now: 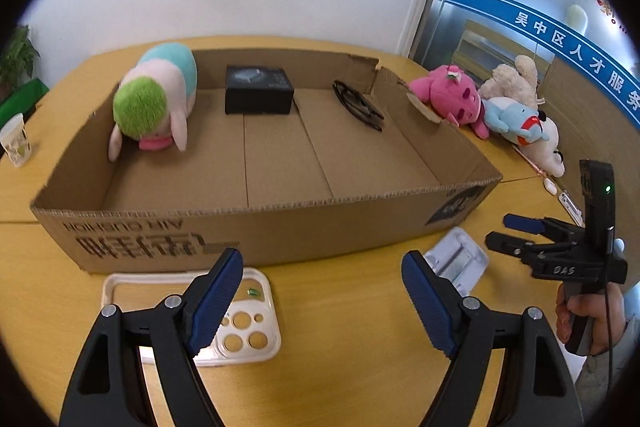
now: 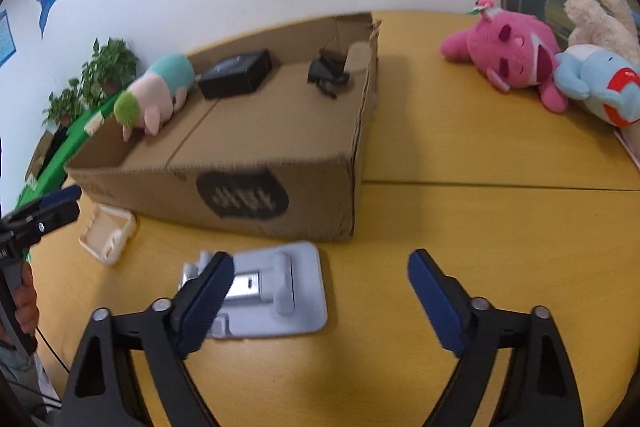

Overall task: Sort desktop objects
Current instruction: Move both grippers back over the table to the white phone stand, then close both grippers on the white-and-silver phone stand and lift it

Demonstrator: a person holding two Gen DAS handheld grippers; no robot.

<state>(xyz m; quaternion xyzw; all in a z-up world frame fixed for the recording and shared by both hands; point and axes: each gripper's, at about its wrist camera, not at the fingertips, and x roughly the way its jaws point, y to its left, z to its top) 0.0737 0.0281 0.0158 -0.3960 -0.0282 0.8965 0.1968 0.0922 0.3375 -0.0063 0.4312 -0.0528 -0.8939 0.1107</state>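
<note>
A shallow cardboard box (image 1: 256,227) (image 2: 256,183) sits on the yellow table. In it lie a green-headed plush (image 1: 156,103) (image 2: 156,95), a black box (image 1: 258,89) (image 2: 236,73) and black glasses (image 1: 358,105) (image 2: 328,73). My left gripper (image 1: 322,291) is open and empty above a white phone case (image 1: 248,327) (image 2: 106,233). My right gripper (image 2: 320,291) (image 1: 500,231) is open and empty; its left finger overlaps a grey phone stand (image 2: 280,291) (image 1: 456,259) in front of the box.
A pink plush (image 1: 448,95) (image 2: 504,47), a blue plush (image 1: 516,119) (image 2: 600,87) and beige plushes (image 1: 512,79) (image 2: 600,15) lie right of the box. A paper cup (image 1: 16,143) stands at far left. Small white items (image 1: 560,195) lie near the right edge. Potted plants (image 2: 92,79) stand beyond the table.
</note>
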